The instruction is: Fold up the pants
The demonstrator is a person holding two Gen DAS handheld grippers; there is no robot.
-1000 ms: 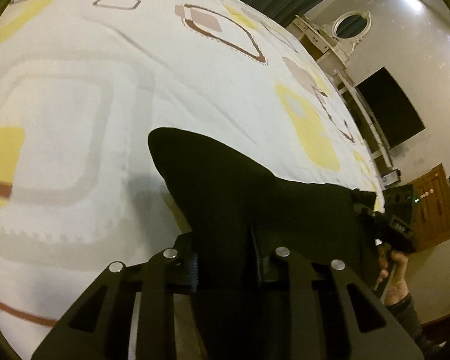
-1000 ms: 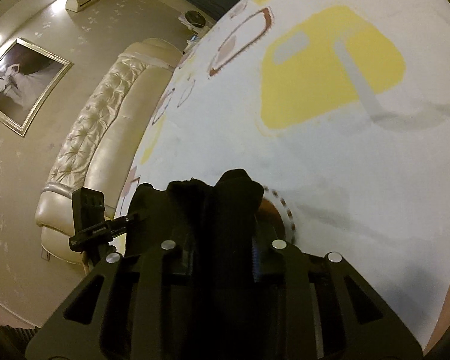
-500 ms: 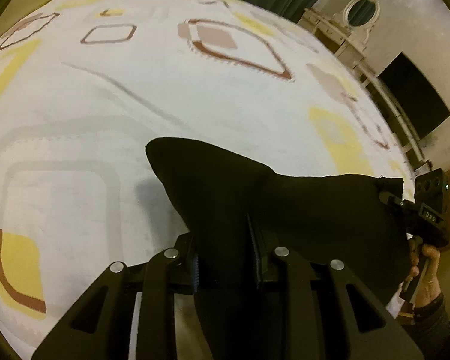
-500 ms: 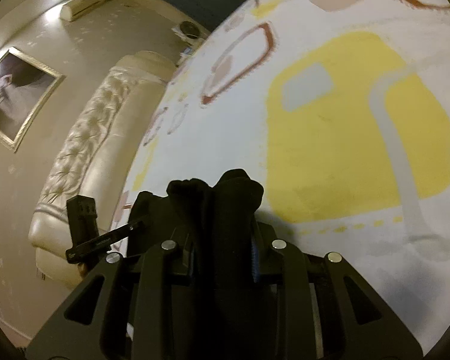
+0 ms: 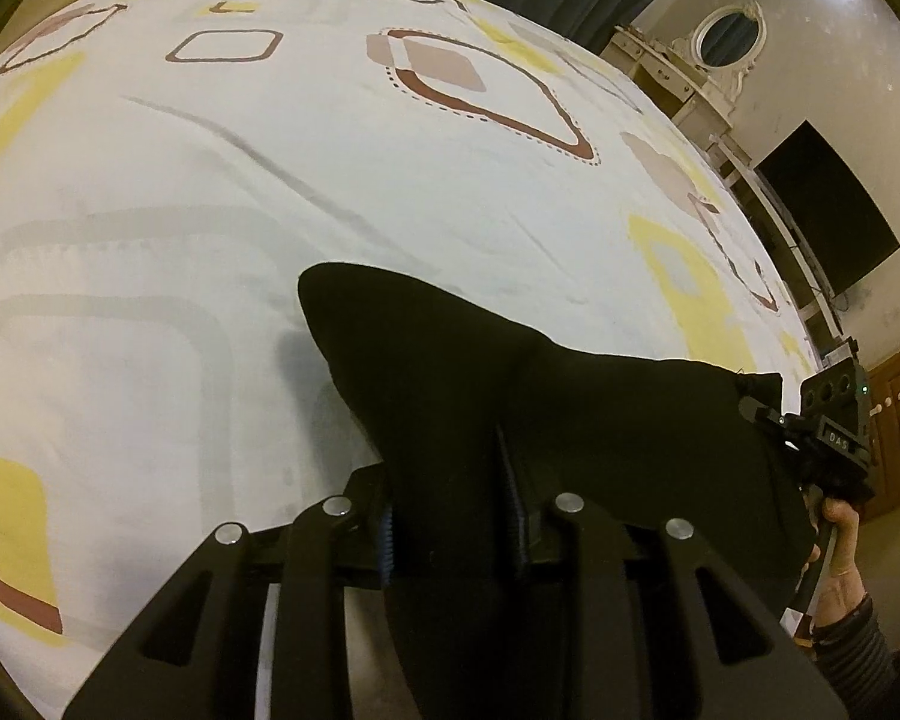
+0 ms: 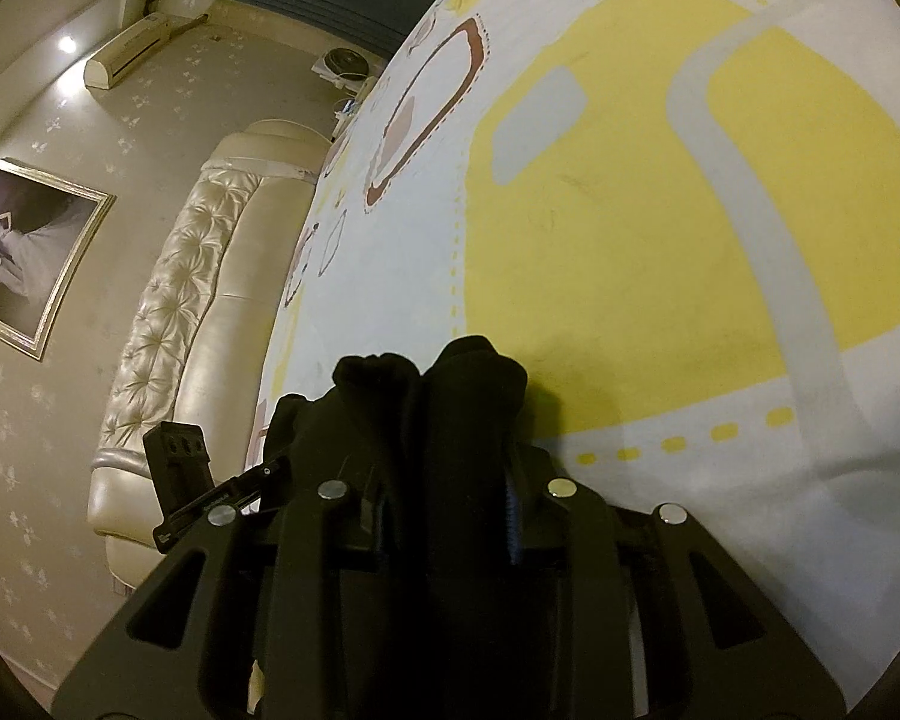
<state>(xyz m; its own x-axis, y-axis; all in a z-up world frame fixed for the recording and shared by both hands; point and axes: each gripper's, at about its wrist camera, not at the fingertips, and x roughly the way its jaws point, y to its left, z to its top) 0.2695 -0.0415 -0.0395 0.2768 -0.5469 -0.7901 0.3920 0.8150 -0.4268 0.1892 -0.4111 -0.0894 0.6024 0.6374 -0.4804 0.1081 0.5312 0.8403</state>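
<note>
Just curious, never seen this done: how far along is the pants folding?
Nothing visibly finished yet. In hand: the left gripper and right gripper each pinch an end of the black pants, which hang between them over the patterned bedspread. Left: laying them flat and making the folds.

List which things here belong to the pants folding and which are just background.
In the job: black pants, left tongs and right tongs both clamped on them, patterned bedspread.
Background: tufted headboard, framed picture, television, oval mirror.
</note>
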